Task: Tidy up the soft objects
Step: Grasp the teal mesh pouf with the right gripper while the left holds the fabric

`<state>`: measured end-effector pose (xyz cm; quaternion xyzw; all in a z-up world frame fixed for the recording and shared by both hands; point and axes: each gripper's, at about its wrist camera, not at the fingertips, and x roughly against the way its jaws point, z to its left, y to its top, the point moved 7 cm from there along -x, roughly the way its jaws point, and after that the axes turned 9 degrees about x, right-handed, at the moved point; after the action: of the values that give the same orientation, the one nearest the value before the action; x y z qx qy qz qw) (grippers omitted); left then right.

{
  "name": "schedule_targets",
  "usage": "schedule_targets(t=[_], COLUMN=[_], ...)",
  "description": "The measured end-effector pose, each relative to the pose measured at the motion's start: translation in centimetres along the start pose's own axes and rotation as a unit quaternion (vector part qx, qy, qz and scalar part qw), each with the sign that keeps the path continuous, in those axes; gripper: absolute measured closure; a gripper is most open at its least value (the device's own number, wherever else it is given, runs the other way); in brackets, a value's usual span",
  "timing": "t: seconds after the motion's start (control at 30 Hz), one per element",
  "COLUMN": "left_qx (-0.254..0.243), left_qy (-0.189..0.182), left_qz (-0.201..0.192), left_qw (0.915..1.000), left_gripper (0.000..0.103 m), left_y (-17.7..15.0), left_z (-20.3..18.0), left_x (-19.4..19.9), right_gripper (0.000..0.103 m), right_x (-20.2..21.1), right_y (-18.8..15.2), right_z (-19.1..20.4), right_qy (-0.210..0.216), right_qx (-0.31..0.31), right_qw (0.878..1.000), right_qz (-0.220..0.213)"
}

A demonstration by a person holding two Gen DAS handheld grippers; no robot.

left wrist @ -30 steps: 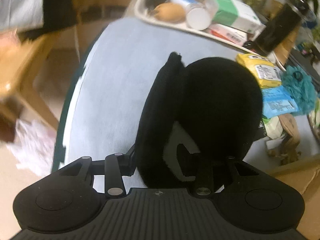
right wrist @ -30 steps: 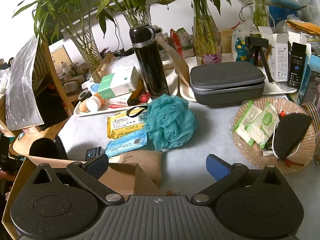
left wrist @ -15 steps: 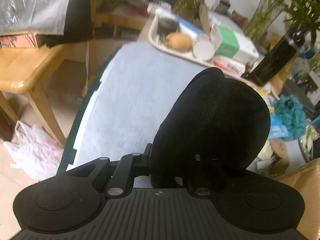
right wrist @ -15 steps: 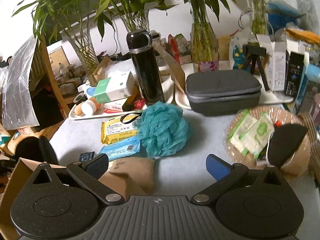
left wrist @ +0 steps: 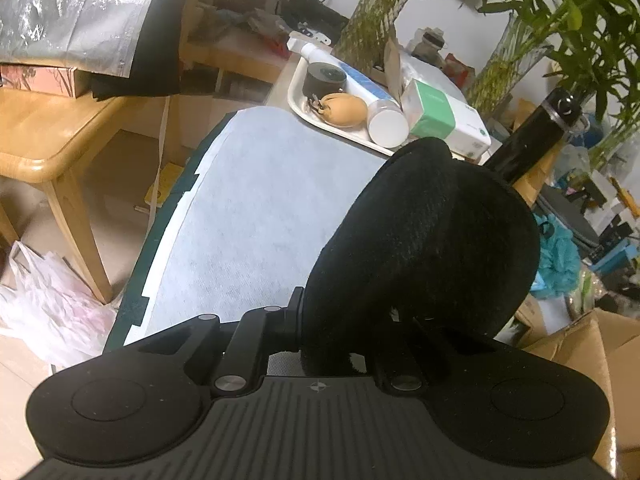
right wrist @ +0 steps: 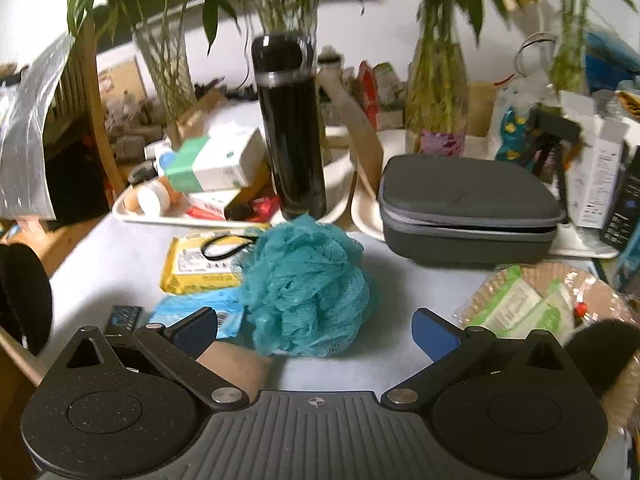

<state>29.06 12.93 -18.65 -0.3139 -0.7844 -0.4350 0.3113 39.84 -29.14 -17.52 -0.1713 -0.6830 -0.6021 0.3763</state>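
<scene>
While my left gripper [left wrist: 352,344] has its fingers clamped on the black soft pad [left wrist: 424,248], which it holds up in the air above the pale worktop [left wrist: 256,208], I judge that the step in hand is to carry this pad to its place. I cannot tell for sure which place; the cardboard box [left wrist: 576,344] just beside it on the right seems likely to me. To do it well, I would keep the grip firm, because the pad is floppy and covers much of the left view, and I would lower it fully before releasing. My right gripper [right wrist: 316,328] has its 2 fingers wide apart and holds nothing; the teal bath pouf [right wrist: 308,288] lies on the worktop just in front of it.
</scene>
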Motion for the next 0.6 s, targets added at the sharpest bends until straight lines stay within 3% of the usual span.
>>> schedule_targets(t=[0.17,0.4,0.6], left_qx=[0.009,0.014,0.016], left_qy=[-0.008,-0.015,-0.02], left_qz=[0.001,0.0,-0.008], left_qw=[0.9999,0.9998,0.9996], left_gripper=[0.092,0.092,0.092], left_y=[0.0,-0.1,0.0], left_z=[0.1,0.3,0.2], left_x=[0.0,0.0,0.4], right_gripper=[0.008,0.013,0.06], right_x=[-3.0,-6.5,-7.5], right_y=[0.4,0.8,0.5], right_z=[-0.9,-2.2,-1.3], right_qy=[0.008,0.033,0.072], right_qx=[-0.003,-0.054,-0.065], right_qw=[1.0,0.998,0.995], right_qz=[0.001,0.004,0.018])
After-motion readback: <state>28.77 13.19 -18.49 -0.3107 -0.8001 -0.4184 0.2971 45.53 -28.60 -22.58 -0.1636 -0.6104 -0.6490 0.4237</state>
